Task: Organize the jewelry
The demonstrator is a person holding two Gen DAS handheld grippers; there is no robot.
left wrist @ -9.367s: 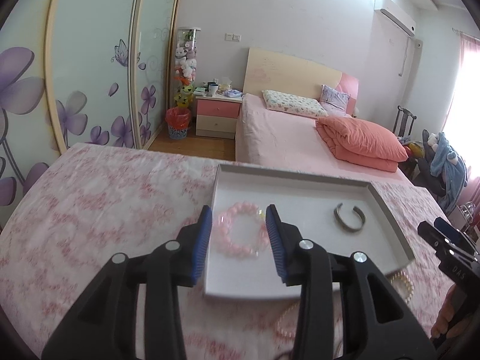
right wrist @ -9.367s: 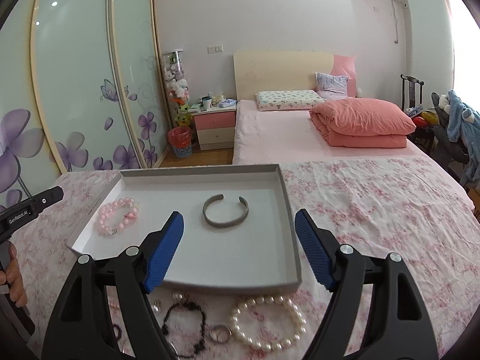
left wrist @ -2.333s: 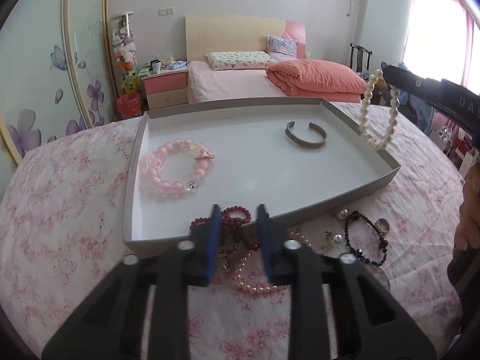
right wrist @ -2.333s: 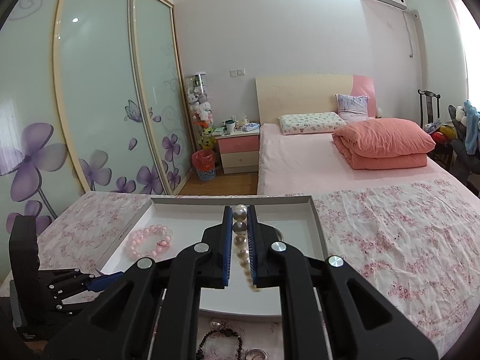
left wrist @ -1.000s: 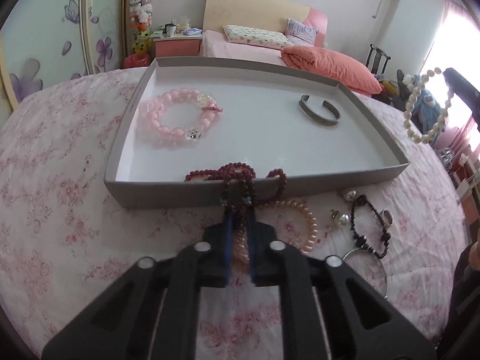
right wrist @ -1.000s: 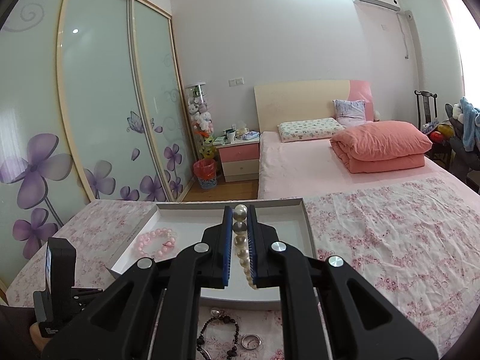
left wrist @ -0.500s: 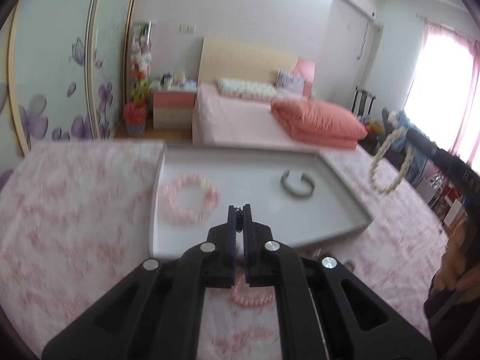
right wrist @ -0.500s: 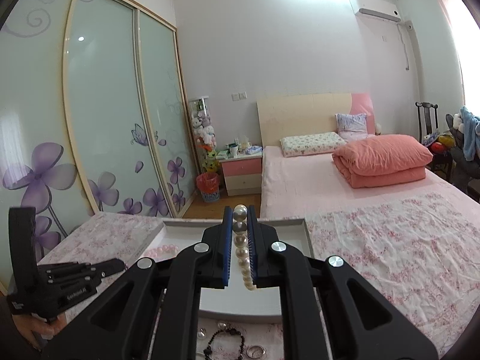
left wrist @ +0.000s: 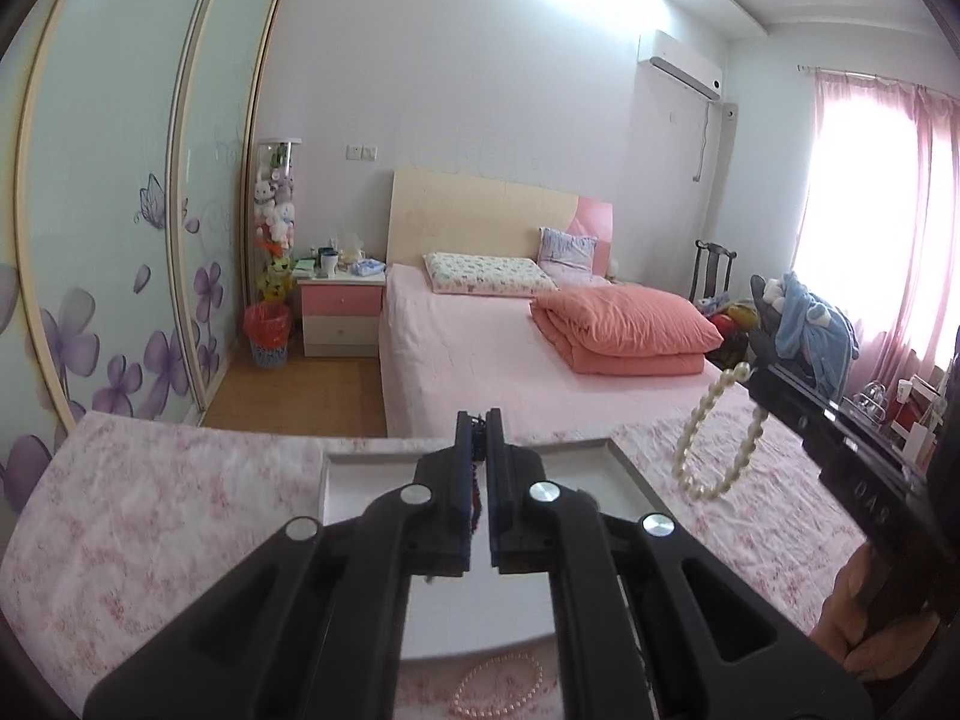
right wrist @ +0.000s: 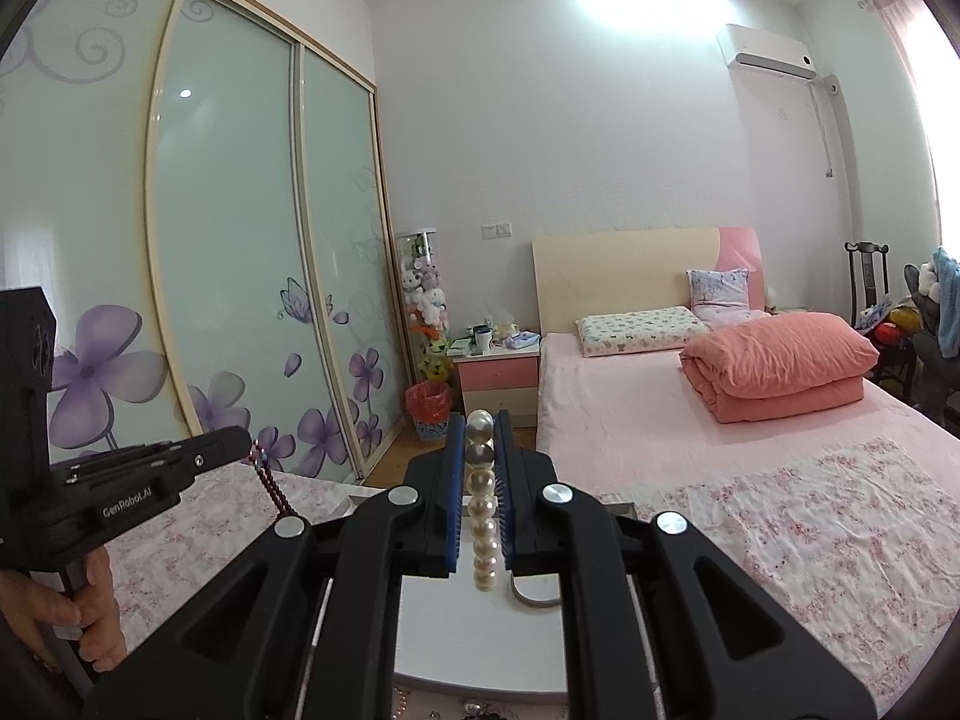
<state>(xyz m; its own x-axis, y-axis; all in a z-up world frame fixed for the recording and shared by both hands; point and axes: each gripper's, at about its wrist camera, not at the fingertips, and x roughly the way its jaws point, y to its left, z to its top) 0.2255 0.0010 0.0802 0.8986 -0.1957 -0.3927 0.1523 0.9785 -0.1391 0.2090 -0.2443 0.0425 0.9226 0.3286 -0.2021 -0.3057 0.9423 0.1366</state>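
My left gripper (left wrist: 478,420) is shut on a dark red bead strand (left wrist: 476,495), which dangles between its jaws above the grey tray (left wrist: 630,468). From the right wrist view that same left gripper (right wrist: 243,441) shows at the left with the red bead strand (right wrist: 273,489) hanging from its tip. My right gripper (right wrist: 480,426) is shut on a white pearl bracelet (right wrist: 483,510), held high over the tray (right wrist: 468,642). In the left wrist view the pearl bracelet (left wrist: 717,438) hangs as a loop from the right gripper (left wrist: 753,375) at the right. A silver cuff bangle (right wrist: 534,597) lies in the tray.
The tray rests on a pink floral cloth (left wrist: 150,516). A pink pearl necklace (left wrist: 498,687) lies on the cloth in front of the tray. More small jewelry (right wrist: 474,708) lies at the tray's near edge. A hand (left wrist: 870,618) holds the right gripper. A bed (left wrist: 510,354) stands beyond.
My left gripper has lifted the red bead strand off the tray's near edge and risen high, tilting up toward the room. The right gripper has risen a little with the pearl bracelet.
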